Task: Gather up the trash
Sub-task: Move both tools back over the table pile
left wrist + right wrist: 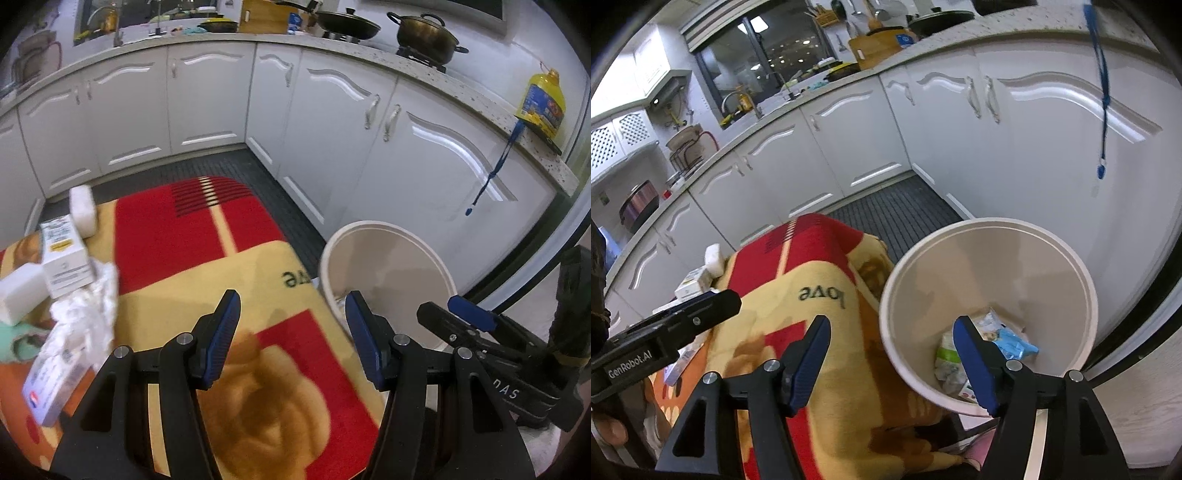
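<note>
Kitchen floor: bin (1015, 266) under right fingers (971, 354) (nothing held), wrappers (1015, 345) inside.

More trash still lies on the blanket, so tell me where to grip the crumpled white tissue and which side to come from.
Grip the crumpled white tissue at its raised, bunched middle, coming from above and from its right, the open blanket side. Boxes crowd its other sides: the white carton behind it and the flat box in front. It is soft, so the left gripper, open and empty, can probably pinch any fold.
</note>
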